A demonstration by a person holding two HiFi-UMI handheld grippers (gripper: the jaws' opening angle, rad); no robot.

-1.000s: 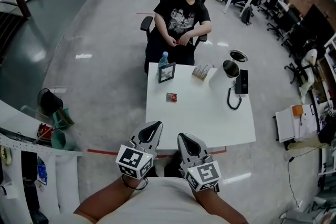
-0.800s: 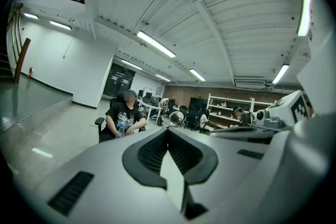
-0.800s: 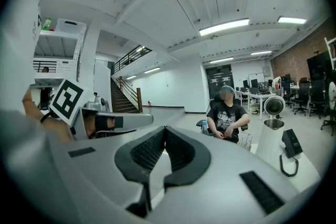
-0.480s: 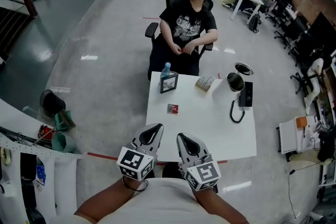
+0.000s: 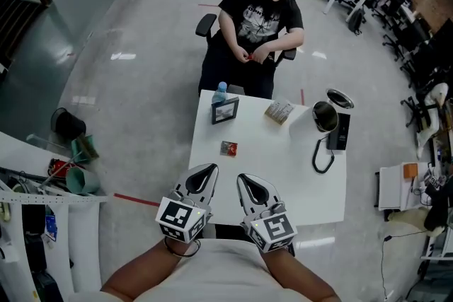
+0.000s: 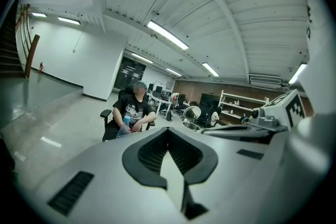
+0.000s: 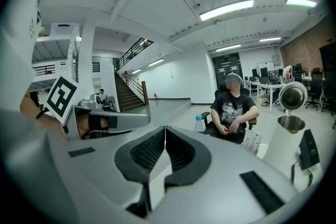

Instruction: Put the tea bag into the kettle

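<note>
An open office with a pale polished floor, with a white table (image 5: 283,177) in front of me. A steel kettle (image 5: 325,117) stands at the table's far right corner, its lid (image 5: 340,98) tipped open behind it. A black base (image 5: 342,132) sits just beside the kettle on its right, and a black cord (image 5: 320,155) loops from it toward me.

The tea bag (image 5: 228,148), a small red packet, lies flat on the table well to the left of the kettle and a little nearer to me. Nothing touches it. Left of the kettle, along the far edge, sit a small box of packets (image 5: 279,112), then a dark picture frame (image 5: 225,110), with a blue-capped bottle (image 5: 220,90) behind the frame. A person (image 5: 260,32) in a black T-shirt sits in an office chair beyond the table, left of the kettle, hands together in their lap.

My left gripper (image 5: 204,173) and right gripper (image 5: 246,184) hang side by side over the near edge, far from the kettle and short of the tea bag. Both grippers are closed with their jaws pressed together and nothing between them.
</note>
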